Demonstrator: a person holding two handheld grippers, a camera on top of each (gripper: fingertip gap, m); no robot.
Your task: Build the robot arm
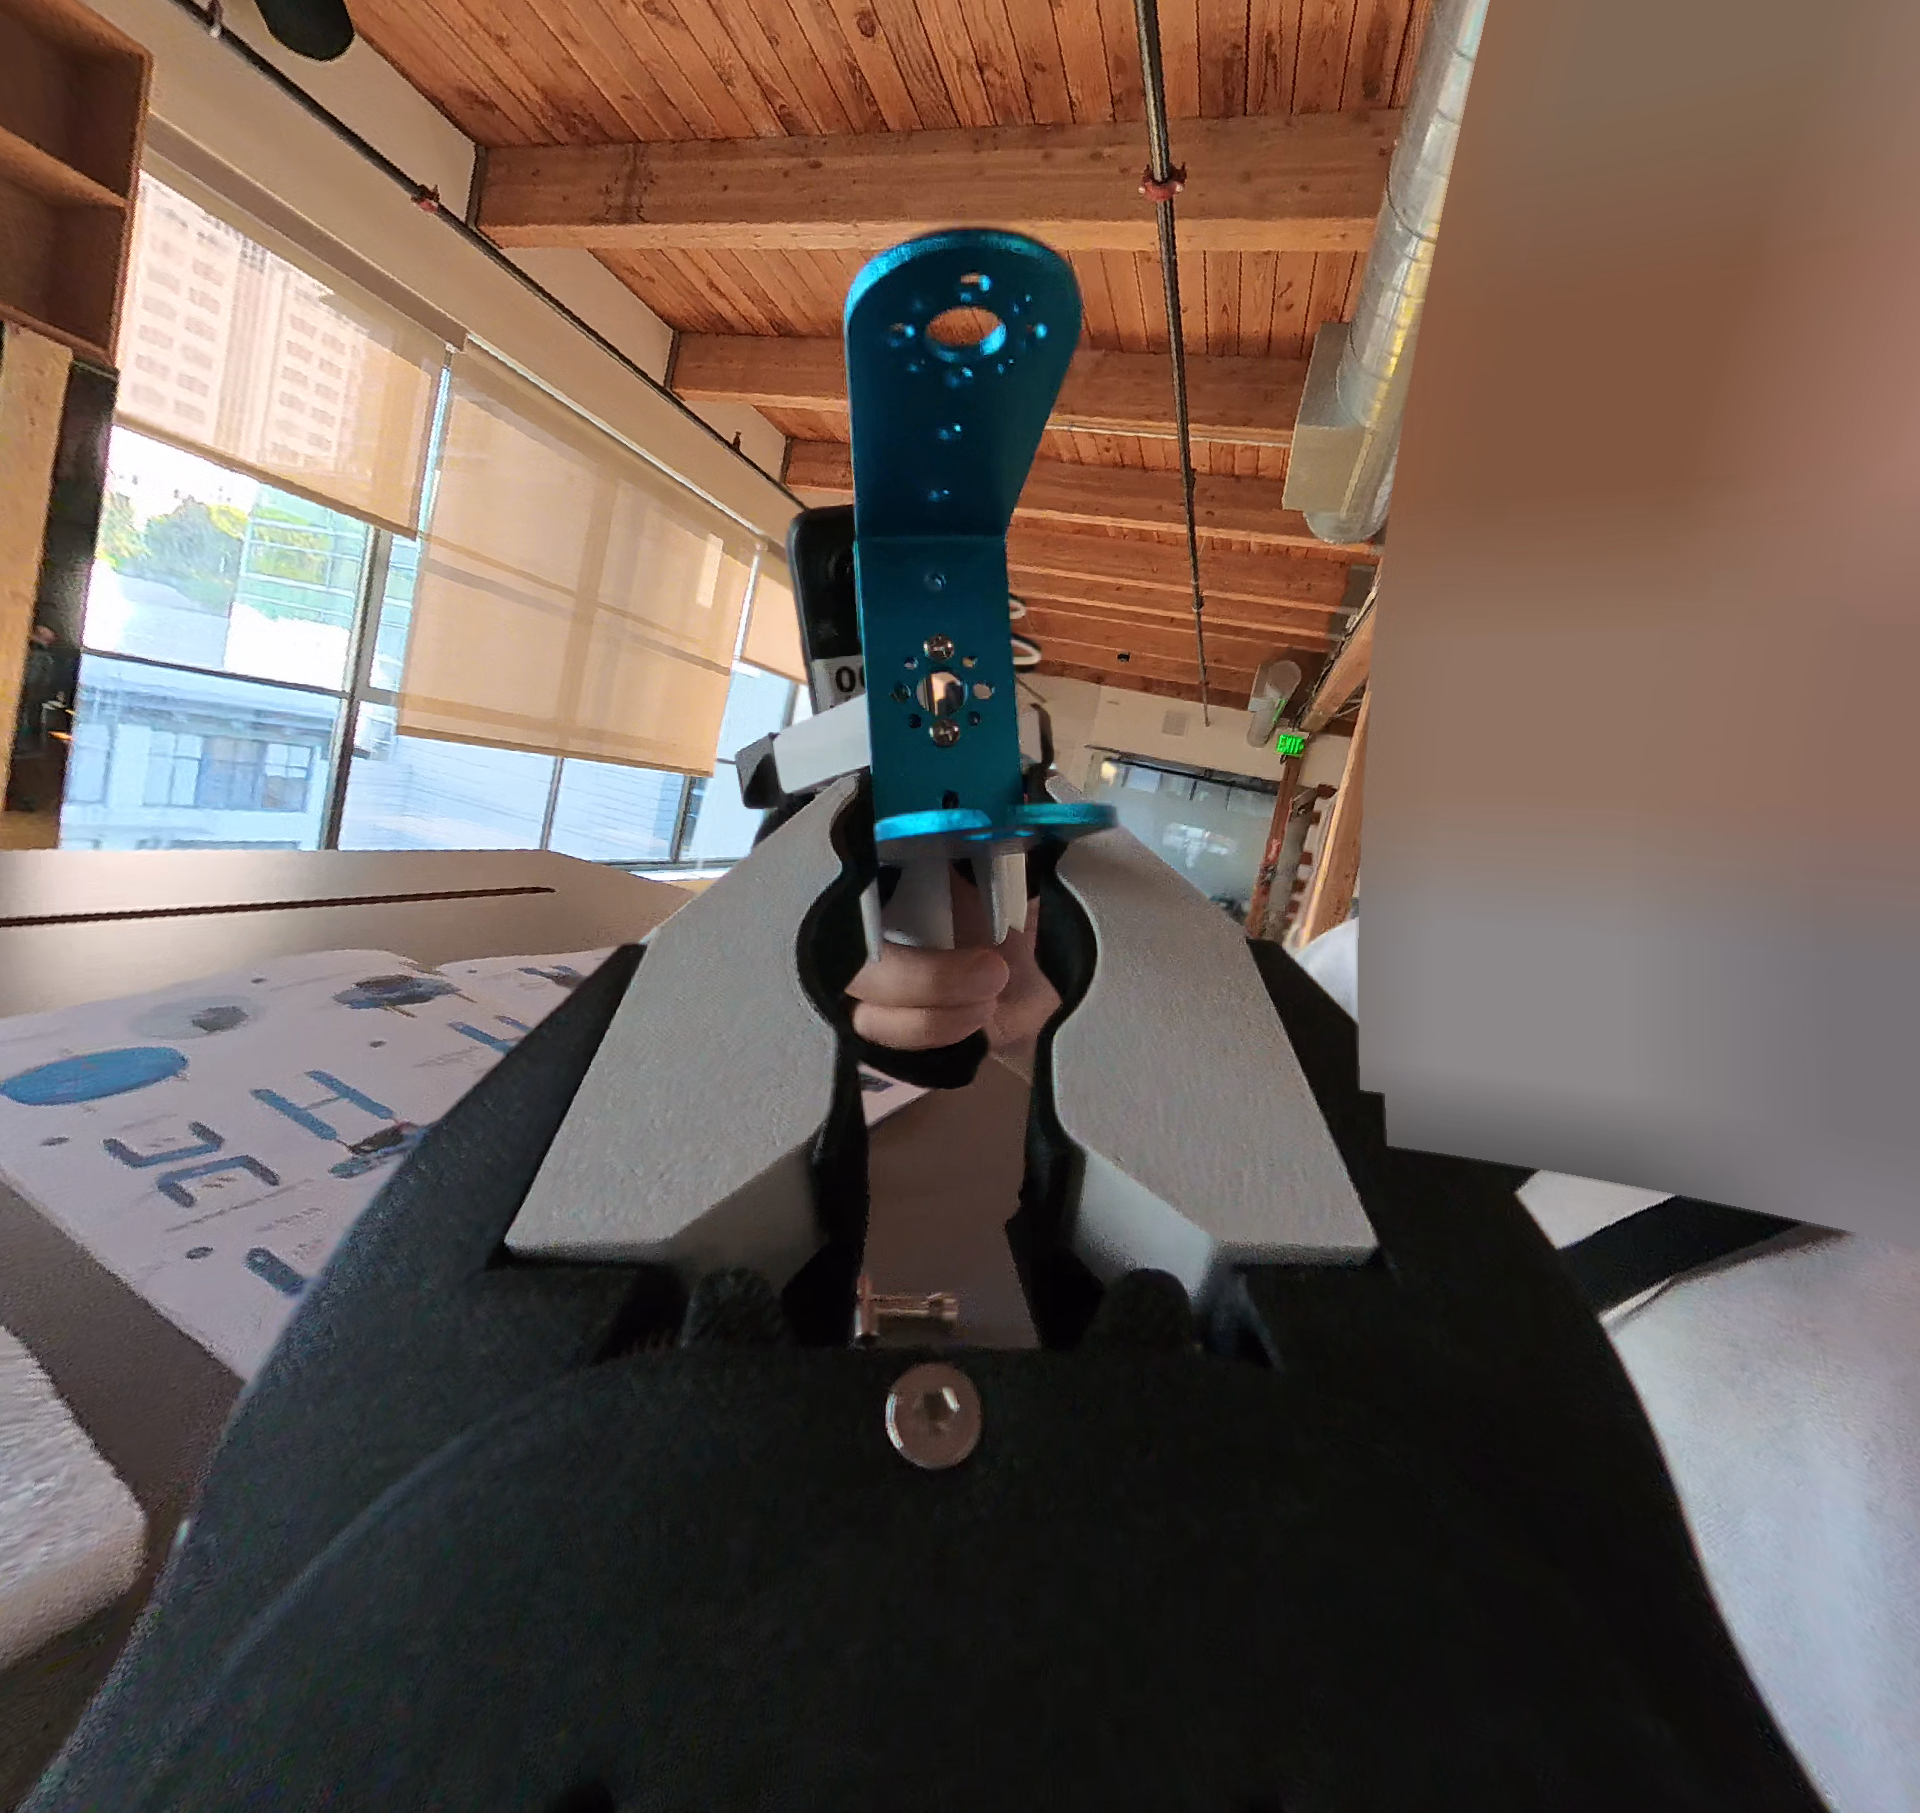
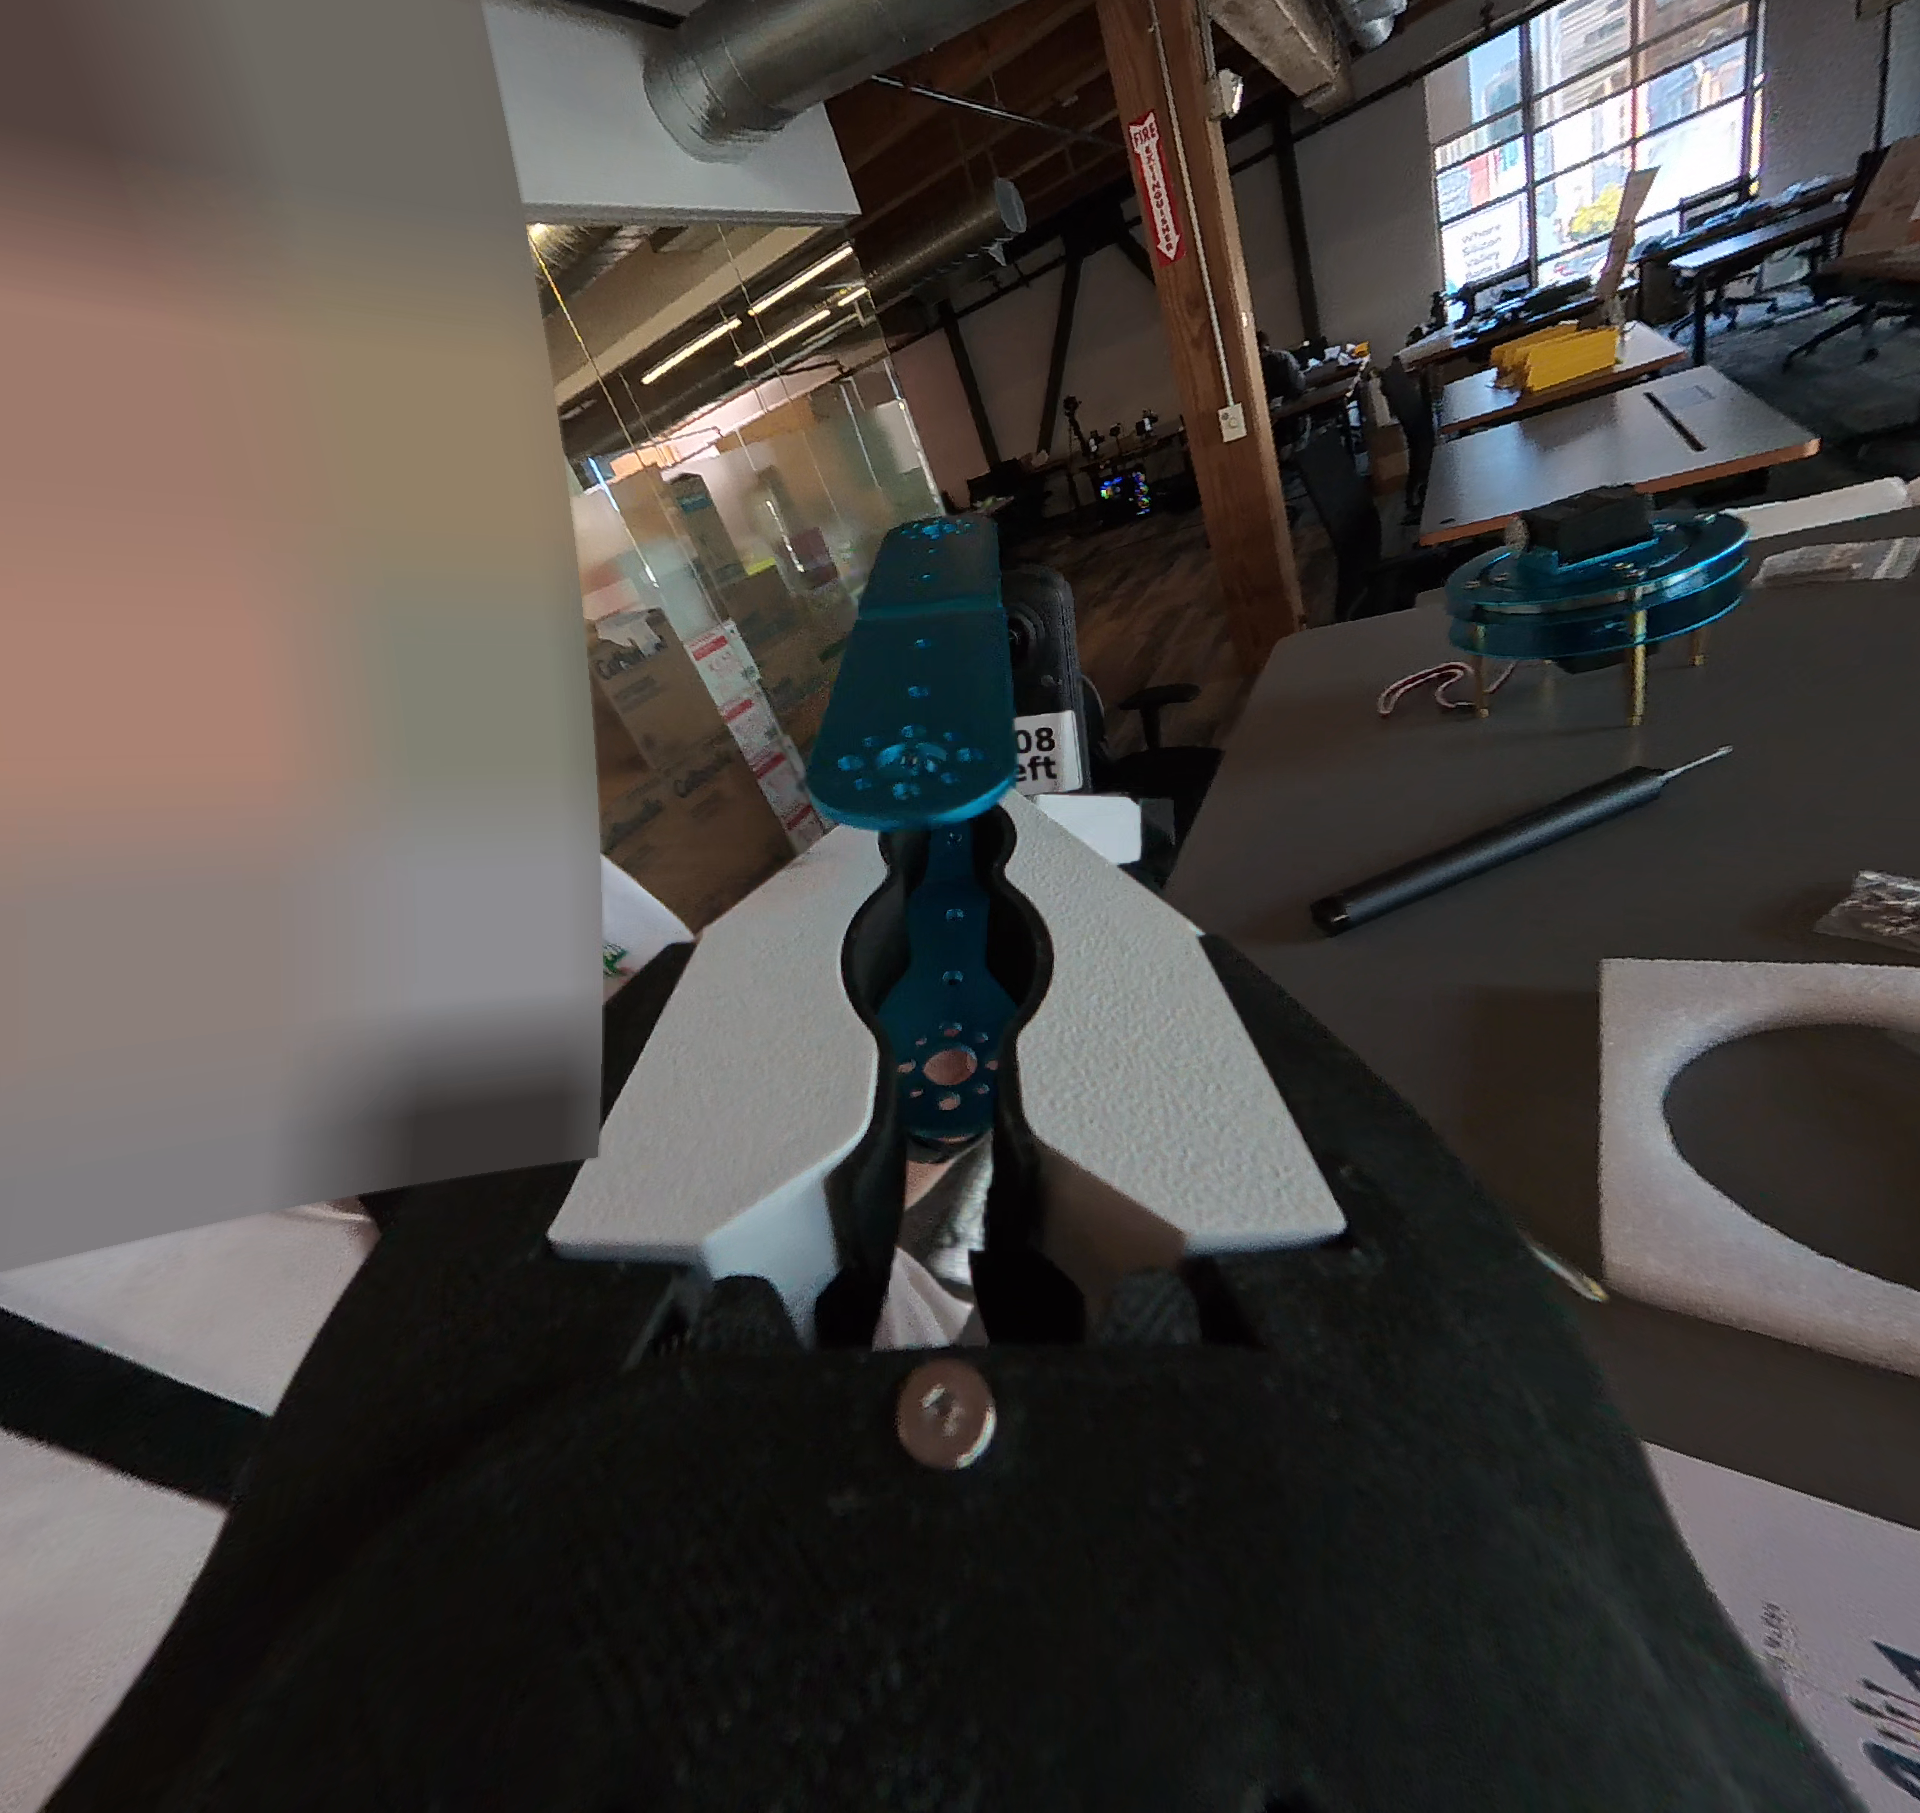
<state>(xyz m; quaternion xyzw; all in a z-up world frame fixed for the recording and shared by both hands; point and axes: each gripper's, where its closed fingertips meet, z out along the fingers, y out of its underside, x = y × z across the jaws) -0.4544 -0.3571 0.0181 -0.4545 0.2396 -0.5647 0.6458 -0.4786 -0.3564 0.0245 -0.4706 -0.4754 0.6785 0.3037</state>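
A blue metal U-bracket (image 1: 935, 620) with drilled holes is held up in the air between my two grippers, which face each other. My right gripper (image 2: 948, 828) is shut on one arm of the bracket (image 2: 945, 1036), which lies between its white fingers; the other arm (image 2: 914, 724) sits above them. In the left wrist view its fingertips (image 1: 914, 911) point at me under the bracket's lower flange. My left gripper (image 1: 951, 818) has its jaws apart, the tips flanking that flange and the right fingertips. No firm grip shows. Its black camera body (image 2: 1039, 620) stands behind the bracket.
A grey table (image 2: 1351, 828) at the right carries a blue round two-tier platform (image 2: 1595, 579) on brass legs, a black screwdriver (image 2: 1507, 844), a small bag of parts (image 2: 1881, 906) and white foam with a round cut-out (image 2: 1766, 1275). A white sheet with blue shapes (image 1: 208, 1088) lies at the left.
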